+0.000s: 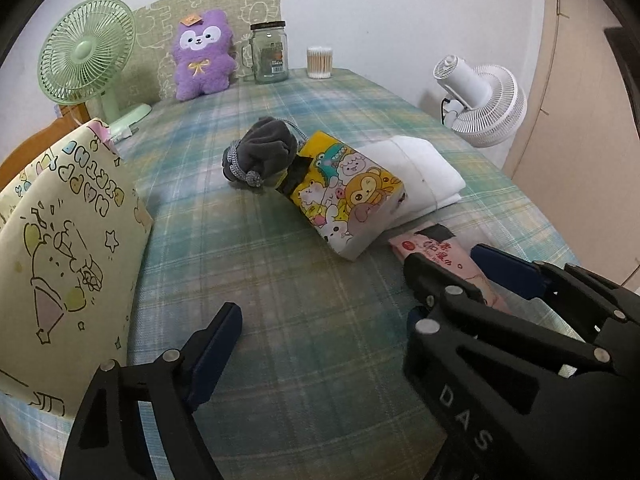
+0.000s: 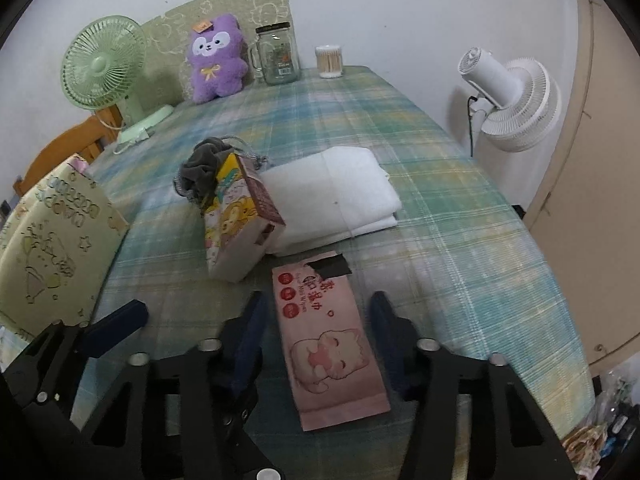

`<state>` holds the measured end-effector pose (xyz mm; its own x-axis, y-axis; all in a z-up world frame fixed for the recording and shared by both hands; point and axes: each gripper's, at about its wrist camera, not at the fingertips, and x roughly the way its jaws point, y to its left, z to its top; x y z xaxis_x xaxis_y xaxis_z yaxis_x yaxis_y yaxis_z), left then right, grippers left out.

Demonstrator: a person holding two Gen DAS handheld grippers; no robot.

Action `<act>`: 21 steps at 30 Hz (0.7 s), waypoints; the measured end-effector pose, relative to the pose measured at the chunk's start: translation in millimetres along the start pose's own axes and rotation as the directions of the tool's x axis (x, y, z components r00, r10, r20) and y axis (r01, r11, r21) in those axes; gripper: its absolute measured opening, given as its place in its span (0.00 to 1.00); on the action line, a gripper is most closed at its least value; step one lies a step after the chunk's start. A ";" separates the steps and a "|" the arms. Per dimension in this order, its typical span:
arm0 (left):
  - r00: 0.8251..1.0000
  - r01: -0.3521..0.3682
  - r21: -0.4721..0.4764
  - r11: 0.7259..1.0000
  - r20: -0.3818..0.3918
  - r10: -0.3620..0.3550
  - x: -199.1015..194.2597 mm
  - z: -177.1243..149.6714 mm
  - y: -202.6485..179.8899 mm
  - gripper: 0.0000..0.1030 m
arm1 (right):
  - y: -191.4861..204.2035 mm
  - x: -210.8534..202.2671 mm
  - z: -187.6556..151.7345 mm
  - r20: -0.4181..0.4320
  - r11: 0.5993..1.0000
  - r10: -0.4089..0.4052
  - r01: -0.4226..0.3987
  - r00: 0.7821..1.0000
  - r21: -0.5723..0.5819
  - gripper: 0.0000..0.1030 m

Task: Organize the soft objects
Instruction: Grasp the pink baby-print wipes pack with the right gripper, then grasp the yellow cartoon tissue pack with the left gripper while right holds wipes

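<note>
The right gripper [image 2: 316,316] sits low over the pink wet-wipes pack [image 2: 328,340], which lies flat on the plaid tabletop [image 2: 460,240] with one finger along each long edge; the fingers look drawn in close to the pack, but I cannot tell whether the pads actually press it, so I would judge this the moment of taking hold, not a firm grip; approaching along its length suits a thin, floppy pack. The left gripper [image 1: 320,300] hangs just beside it with fingers spread wide and nothing between them, probably waiting its turn. Ahead, the cartoon tissue pack [image 1: 344,196] leans against the folded white towel [image 1: 416,172], touching the grey drawstring pouch [image 1: 260,156]; the purple plush [image 1: 202,56] sits well apart at the far edge. The patterned bag [image 1: 68,248] on the left is cut off, its opening hidden; the wipes pack's near end is covered in the left view.
</note>
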<state>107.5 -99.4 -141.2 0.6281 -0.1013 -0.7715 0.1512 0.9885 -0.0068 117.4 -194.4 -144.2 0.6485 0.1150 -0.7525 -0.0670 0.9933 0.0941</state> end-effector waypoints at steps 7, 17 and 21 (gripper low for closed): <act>1.000 0.008 0.010 1.000 -0.001 -0.008 0.1 3.0 -2.9 0.83 | -4.6 -0.6 0.2 0.002 1.000 0.007 -0.007 1.000 0.016 0.41; 0.999 0.027 0.004 1.000 0.039 -0.027 -7.5 19.0 -11.8 0.84 | -15.9 -18.6 13.0 0.051 0.999 -0.022 0.020 0.998 0.043 0.41; 0.998 0.026 -0.006 1.000 0.061 -0.026 -8.7 29.0 -13.3 0.84 | -18.7 -23.5 22.3 0.078 0.999 -0.025 0.022 0.997 0.044 0.41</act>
<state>122.1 -114.9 -115.9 0.6695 -0.1334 -0.7307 0.1627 0.9862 -0.0309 120.3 -215.9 -113.7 0.7073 0.0886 -0.7013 -0.0195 0.9942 0.1059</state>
